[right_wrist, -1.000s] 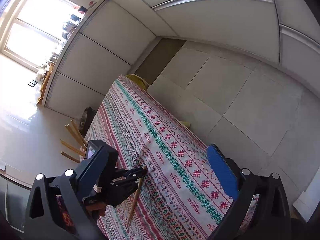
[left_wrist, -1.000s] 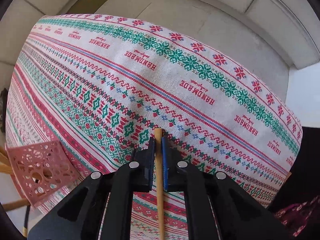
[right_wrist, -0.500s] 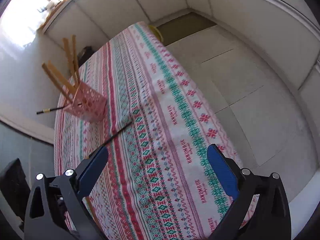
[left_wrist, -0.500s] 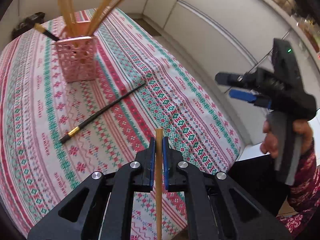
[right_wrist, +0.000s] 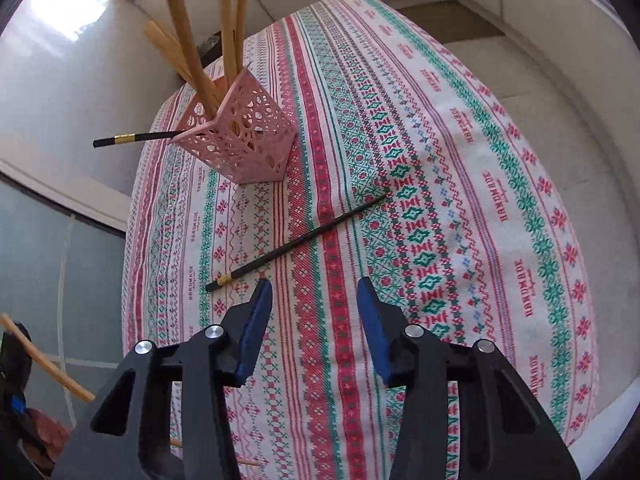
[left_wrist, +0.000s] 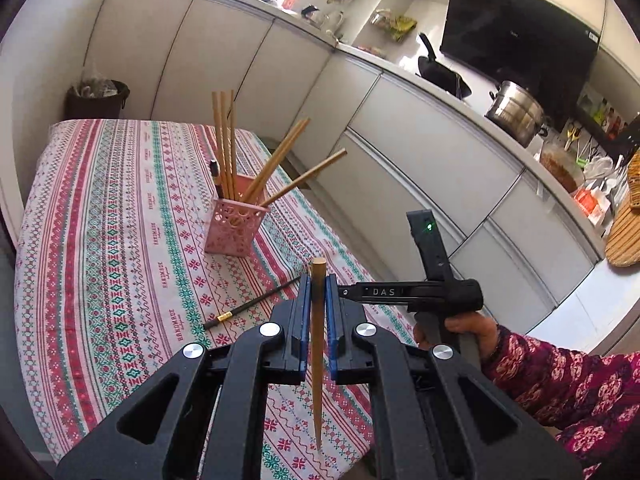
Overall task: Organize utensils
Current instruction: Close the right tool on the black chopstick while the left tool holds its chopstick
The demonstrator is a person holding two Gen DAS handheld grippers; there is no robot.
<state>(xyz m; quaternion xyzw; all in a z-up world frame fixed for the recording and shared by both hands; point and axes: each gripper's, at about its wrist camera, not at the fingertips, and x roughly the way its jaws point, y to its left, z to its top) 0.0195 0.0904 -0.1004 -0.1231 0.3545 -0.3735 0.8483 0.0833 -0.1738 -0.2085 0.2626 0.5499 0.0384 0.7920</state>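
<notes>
Seven wooden chopsticks (left_wrist: 318, 344), two black chopsticks (right_wrist: 296, 242), one holder (right_wrist: 240, 140).

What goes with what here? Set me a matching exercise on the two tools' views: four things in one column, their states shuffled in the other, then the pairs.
Things:
1. tan chopstick
2. loose black chopstick
3. pink holder
4. right tool

States:
A. lying flat on the tablecloth
B. open, nothing between the jaws
C. clamped in the shut left tool
D. standing on the cloth, holding several chopsticks

Pairs: 1-C, 2-A, 3-D, 4-B.

Note: the right tool's jaws have just been closing, with nothing between them.
</notes>
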